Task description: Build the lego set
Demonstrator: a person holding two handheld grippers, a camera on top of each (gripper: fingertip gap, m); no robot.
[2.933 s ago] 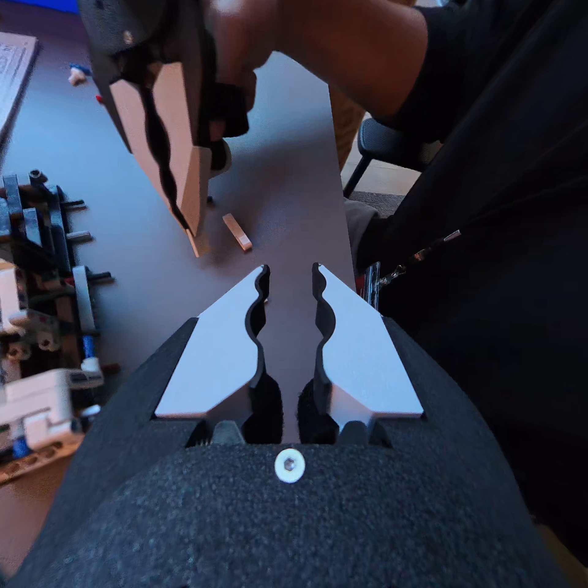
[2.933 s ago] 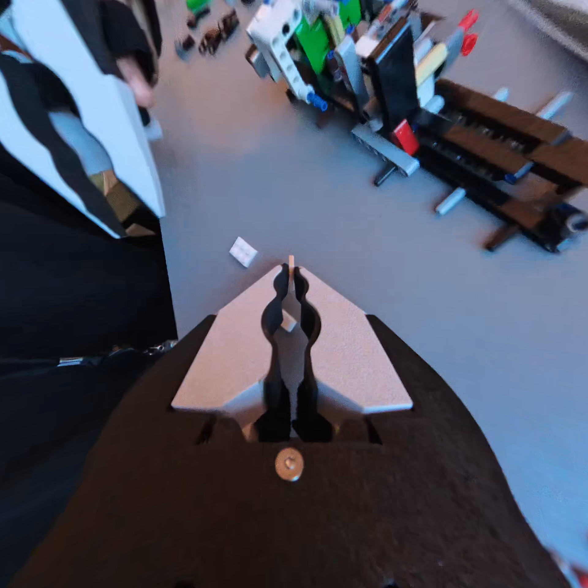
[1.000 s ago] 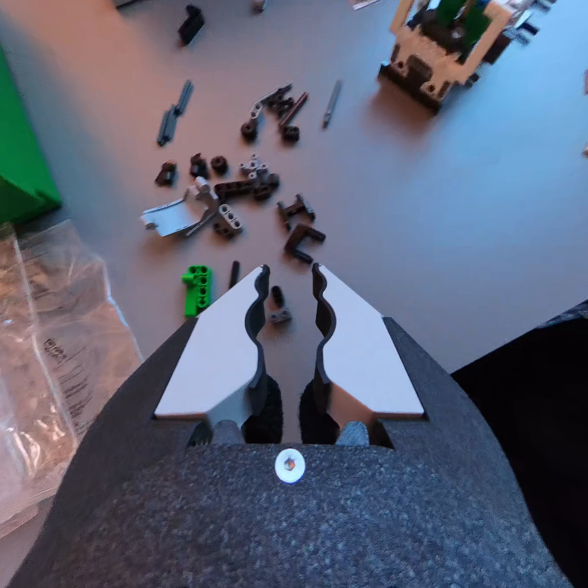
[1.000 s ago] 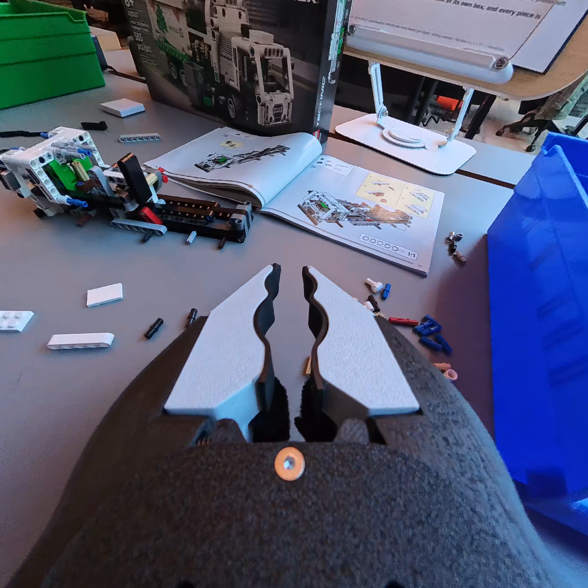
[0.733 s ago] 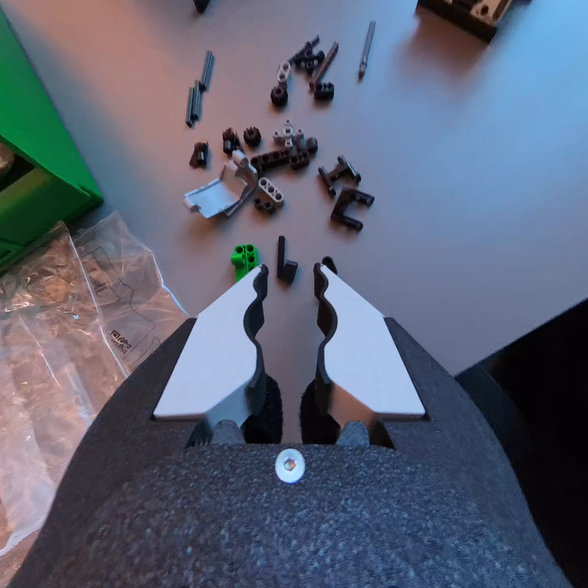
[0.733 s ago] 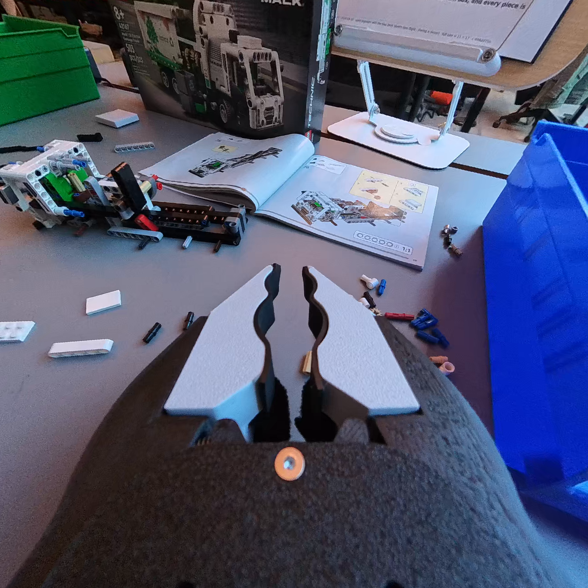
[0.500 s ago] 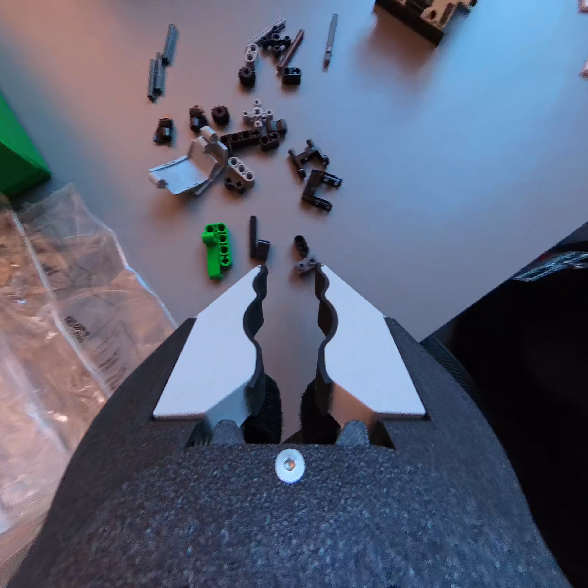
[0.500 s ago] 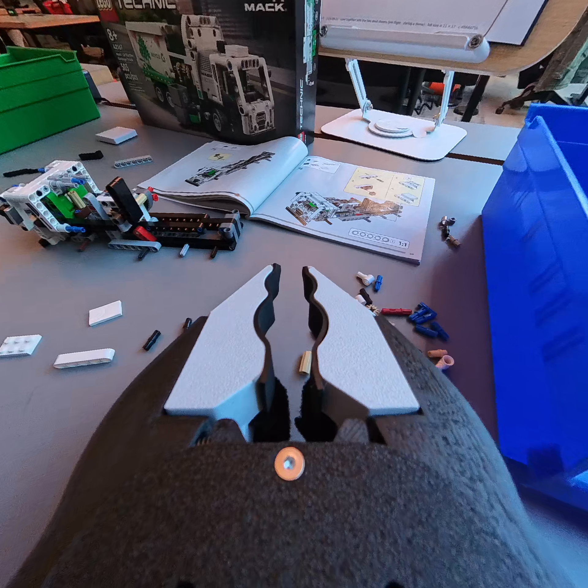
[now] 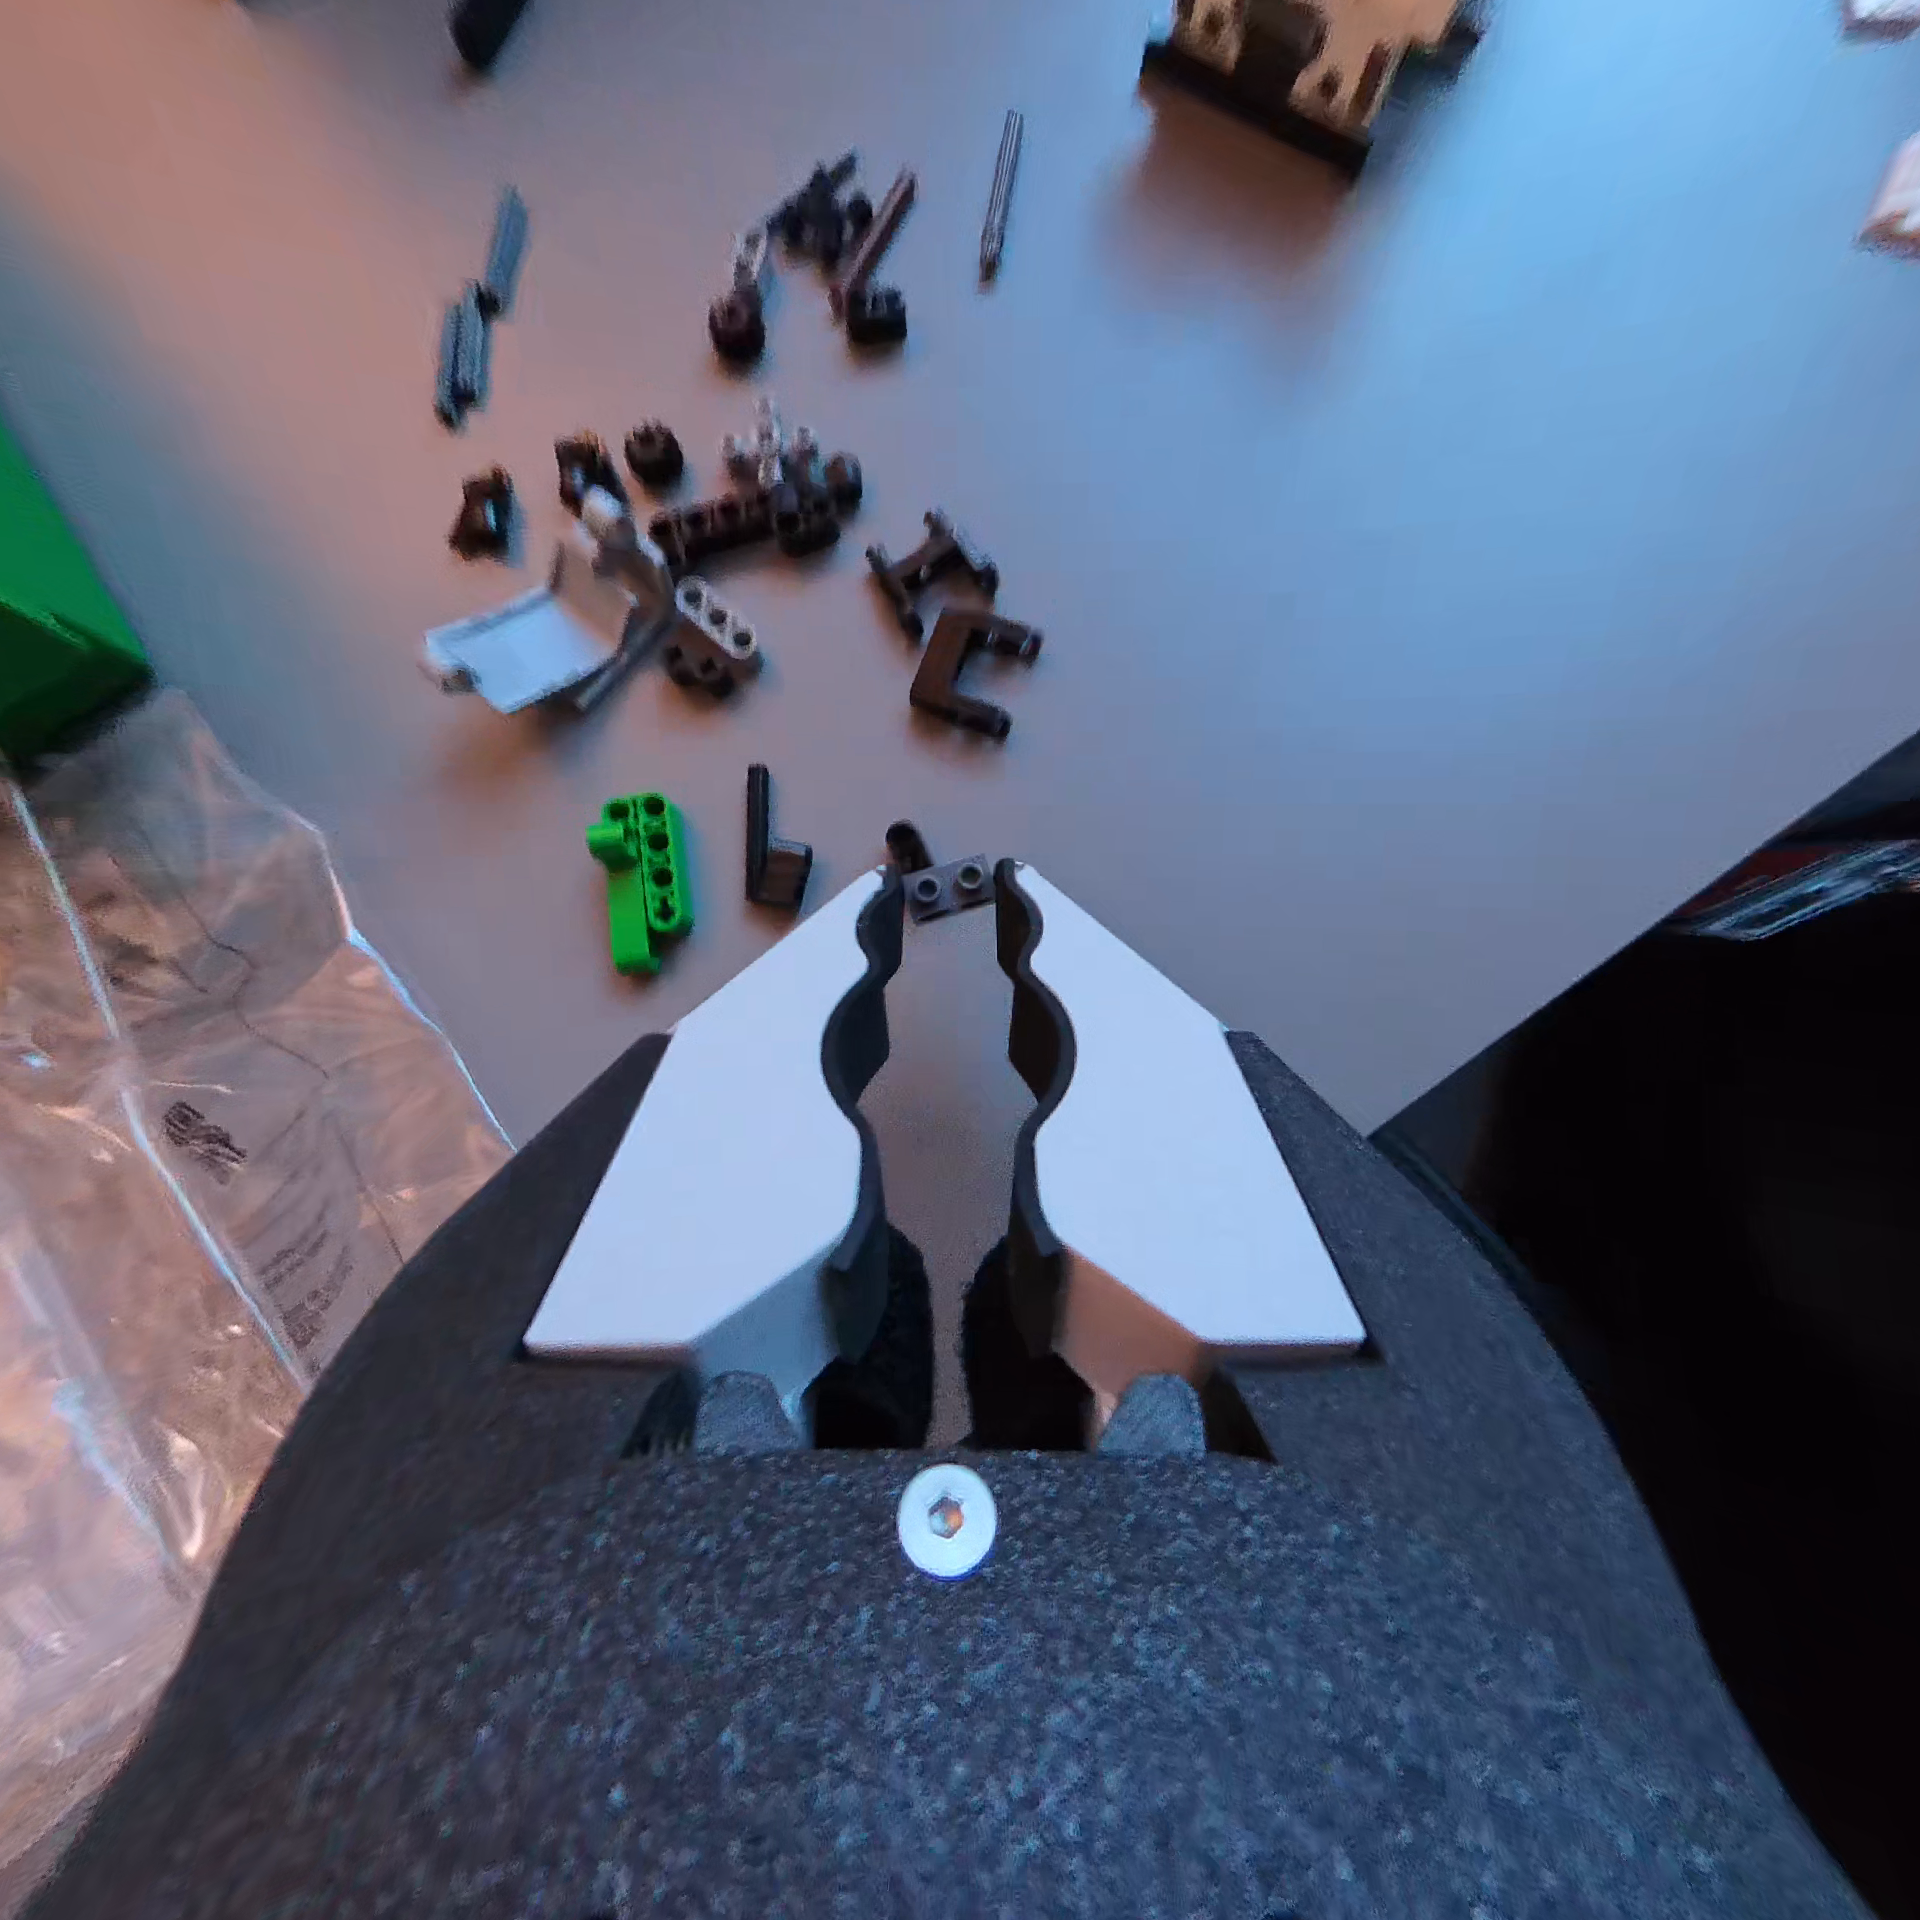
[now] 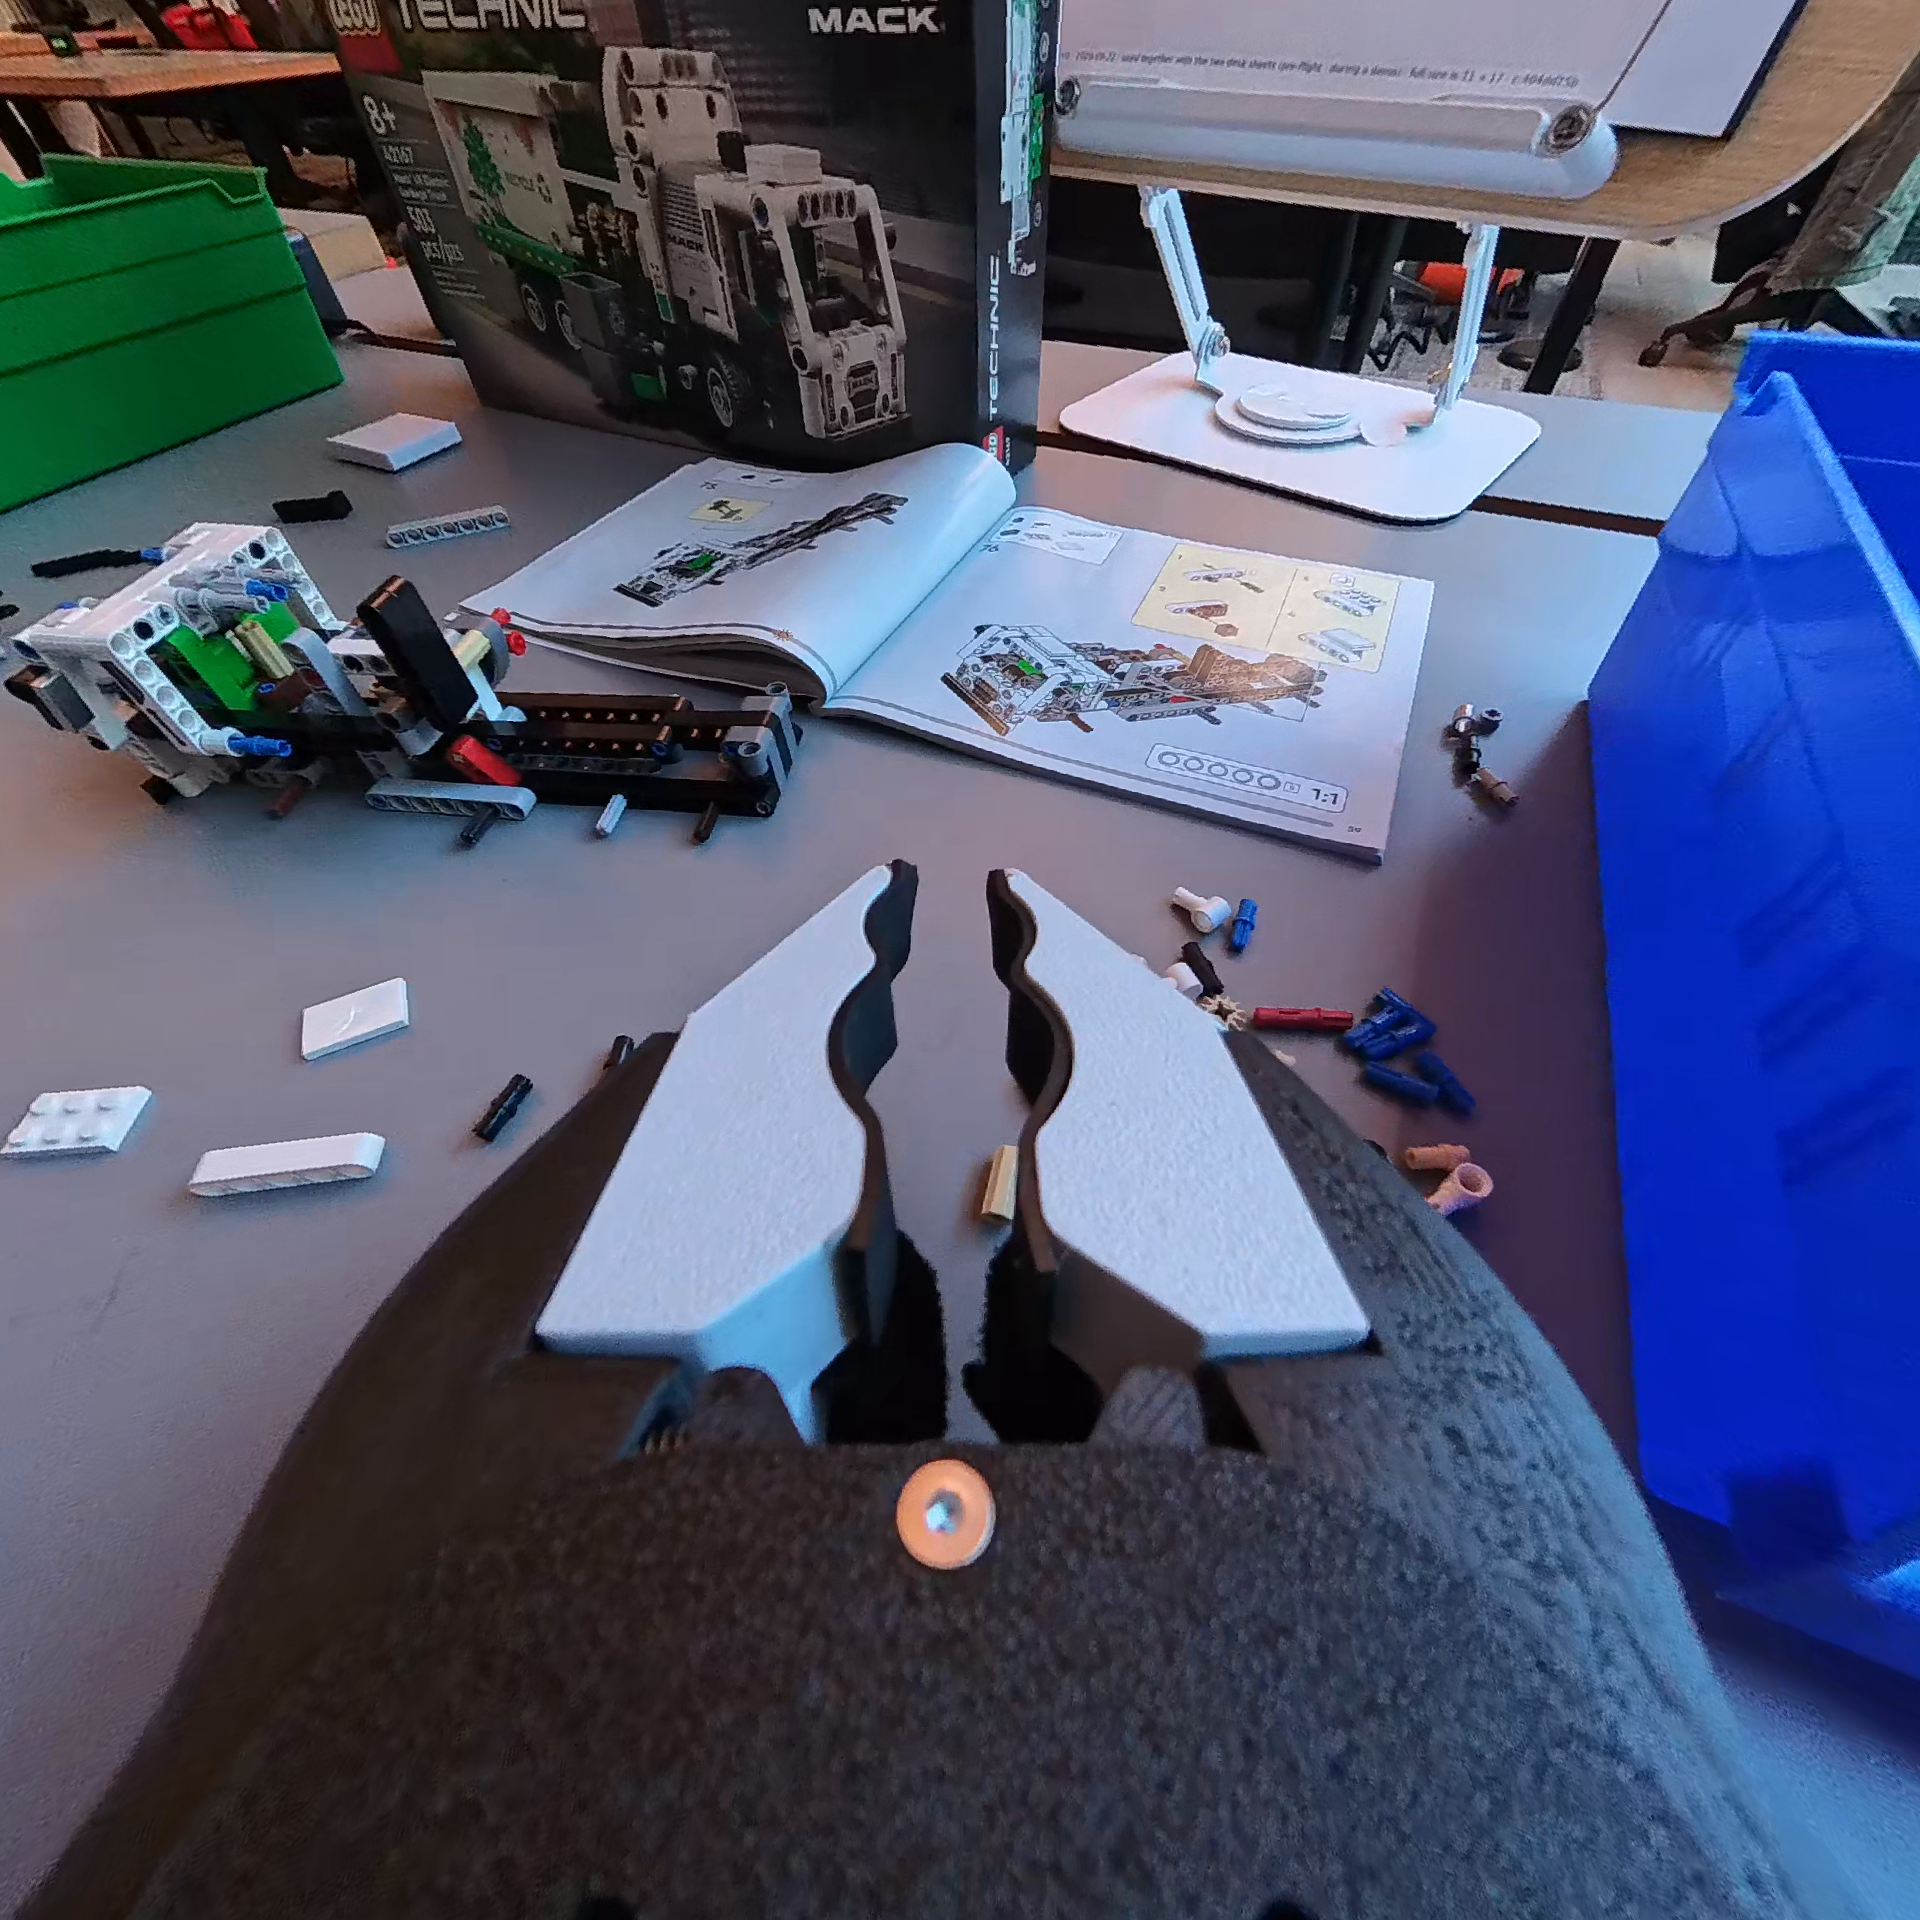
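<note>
Since 0.5 s ago, the left gripper [image 9: 948, 878] has advanced so a small dark grey 2-stud plate [image 9: 945, 890] sits between its fingertips; the jaws stand slightly apart, bracketing the plate, though actual contact cannot be told. Beside it lie a black L-shaped piece [image 9: 771, 855] and a green beam [image 9: 642, 878]. The right gripper [image 10: 951, 883] hangs narrowly open and empty above the grey table [image 10: 623, 935], facing the partly built truck chassis [image 10: 312, 686] and open instruction booklet [image 10: 1039, 644].

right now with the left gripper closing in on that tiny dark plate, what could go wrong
The small dark plate lies flat between the open left gripper tips, so they may skid over it or flick it away. A black pin sits right beside the left tip and could get nudged or pinched too. The table edge is close, so a knocked piece might fall off.
</note>
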